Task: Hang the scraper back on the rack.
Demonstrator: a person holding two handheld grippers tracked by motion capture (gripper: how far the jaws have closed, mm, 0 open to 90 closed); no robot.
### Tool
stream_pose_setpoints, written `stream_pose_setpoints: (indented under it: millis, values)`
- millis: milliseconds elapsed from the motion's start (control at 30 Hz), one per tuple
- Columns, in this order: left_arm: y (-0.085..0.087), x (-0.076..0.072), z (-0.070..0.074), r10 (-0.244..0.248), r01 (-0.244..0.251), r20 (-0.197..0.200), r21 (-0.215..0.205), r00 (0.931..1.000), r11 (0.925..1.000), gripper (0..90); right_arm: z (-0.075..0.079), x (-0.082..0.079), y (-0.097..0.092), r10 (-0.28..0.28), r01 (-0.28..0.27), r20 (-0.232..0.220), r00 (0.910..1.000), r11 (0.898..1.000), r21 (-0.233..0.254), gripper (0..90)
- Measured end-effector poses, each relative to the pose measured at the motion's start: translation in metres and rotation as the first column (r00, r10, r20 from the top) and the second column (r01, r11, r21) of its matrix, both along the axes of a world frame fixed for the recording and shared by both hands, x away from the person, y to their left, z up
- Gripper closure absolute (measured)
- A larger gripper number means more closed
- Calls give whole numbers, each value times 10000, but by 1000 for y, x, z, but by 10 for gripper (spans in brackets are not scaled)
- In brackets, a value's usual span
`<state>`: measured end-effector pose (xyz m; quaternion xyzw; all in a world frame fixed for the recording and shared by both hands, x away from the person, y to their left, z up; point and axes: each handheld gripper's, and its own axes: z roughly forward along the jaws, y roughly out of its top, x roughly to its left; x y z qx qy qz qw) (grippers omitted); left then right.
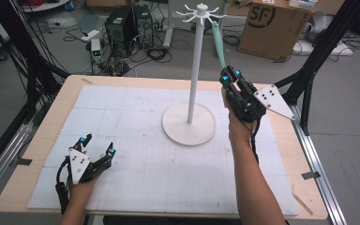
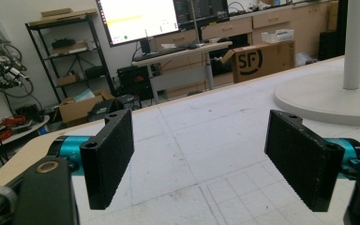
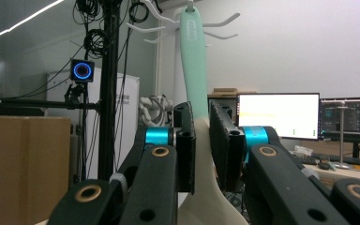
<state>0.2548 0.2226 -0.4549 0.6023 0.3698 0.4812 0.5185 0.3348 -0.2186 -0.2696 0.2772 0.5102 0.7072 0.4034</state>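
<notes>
A white hook stand (image 1: 194, 70) rises from its round base (image 1: 189, 124) in the middle of the table. From one of its top hooks (image 3: 215, 23) hangs a spatula (image 1: 219, 47) with a mint-green handle (image 3: 194, 61) and a cream head (image 3: 206, 187). My right gripper (image 1: 230, 75) is raised beside the stand, right of the pole, and is shut on the spatula's lower part; its pads flank the spatula where handle meets head. My left gripper (image 1: 97, 145) rests low on the mat at the front left, open, with nothing between its pads (image 2: 108, 159). The stand's base (image 2: 328, 98) lies ahead of it to the right.
A white gridded mat (image 1: 122, 117) covers the wooden table (image 1: 51, 117). Behind the table are a cardboard box (image 1: 272, 28), computer towers (image 1: 126, 23) and floor cables. Black frame struts (image 1: 309, 89) stand at the table's right side.
</notes>
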Motion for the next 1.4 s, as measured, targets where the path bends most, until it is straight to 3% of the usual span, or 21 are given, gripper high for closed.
stream_pose_setpoints:
  millis: [167, 267, 467, 700, 933, 1033, 1400]
  values:
    - [0, 0, 0, 1, -1, 3, -4, 10000, 10000, 248, 0, 1, -1, 143, -143, -67, 9999, 9999, 4, 796]
    - [0, 0, 0, 2, -2, 2, 12, 10000, 10000, 248, 0, 2, -1, 136, -134, -155, 9998, 9998, 132, 637]
    - [0, 0, 0, 9, -9, -7, 38, 10000, 10000, 248, 0, 1, -2, 140, -133, -291, 9995, 9996, 259, 502]
    - [0, 0, 0, 5, -5, 1, 30, 10000, 10000, 248, -5, -2, -2, 162, -168, -521, 9985, 9998, -123, 321]
    - [0, 0, 0, 9, -9, 2, 43, 10000, 10000, 248, -16, -16, -10, 43, -56, -344, 9994, 9993, -376, 295]
    - [0, 0, 0, 7, -7, 3, 46, 10000, 10000, 247, -23, -23, -16, -113, 88, -504, 9987, 9987, -500, 284]
    - [0, 0, 0, 10, -10, 18, 57, 10000, 10000, 246, -68, -53, -47, -959, 954, -521, 9940, 9954, -114, 270]
